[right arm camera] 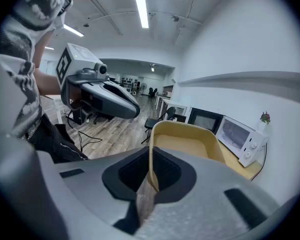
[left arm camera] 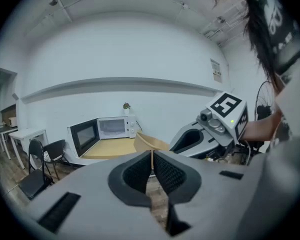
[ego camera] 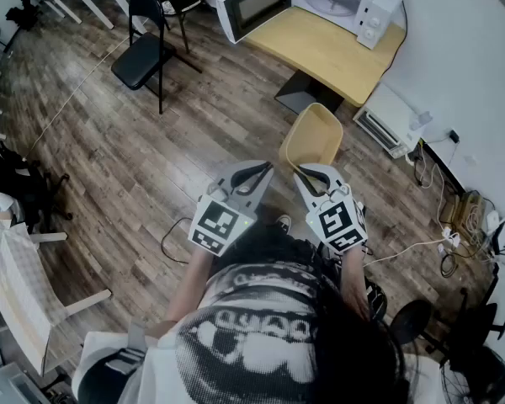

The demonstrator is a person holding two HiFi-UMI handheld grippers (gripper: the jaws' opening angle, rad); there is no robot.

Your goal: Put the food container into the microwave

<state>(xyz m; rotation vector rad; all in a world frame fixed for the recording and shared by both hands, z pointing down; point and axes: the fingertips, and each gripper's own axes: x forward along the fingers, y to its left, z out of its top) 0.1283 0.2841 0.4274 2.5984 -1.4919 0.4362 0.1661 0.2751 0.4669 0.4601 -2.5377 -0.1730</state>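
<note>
Head view: right gripper (ego camera: 301,173) is clamping the near rim of the yellow food container (ego camera: 313,135), left gripper (ego camera: 265,171) seemingly pinching it too; open microwave (ego camera: 353,2) is sitting well apart, upper frame.

Pale yellow food container (ego camera: 313,137); white microwave (ego camera: 353,5) with a black door panel; light wood worktop (ego camera: 328,53); brown plank-patterned floor (ego camera: 151,158); black chair (ego camera: 141,53); grey left tool (ego camera: 263,169) and right tool (ego camera: 300,172), each bearing black-and-white square markers.

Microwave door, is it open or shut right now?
Open. The door stands swung out to the left of the microwave, and the white cavity behind it is exposed in the head view.
</note>
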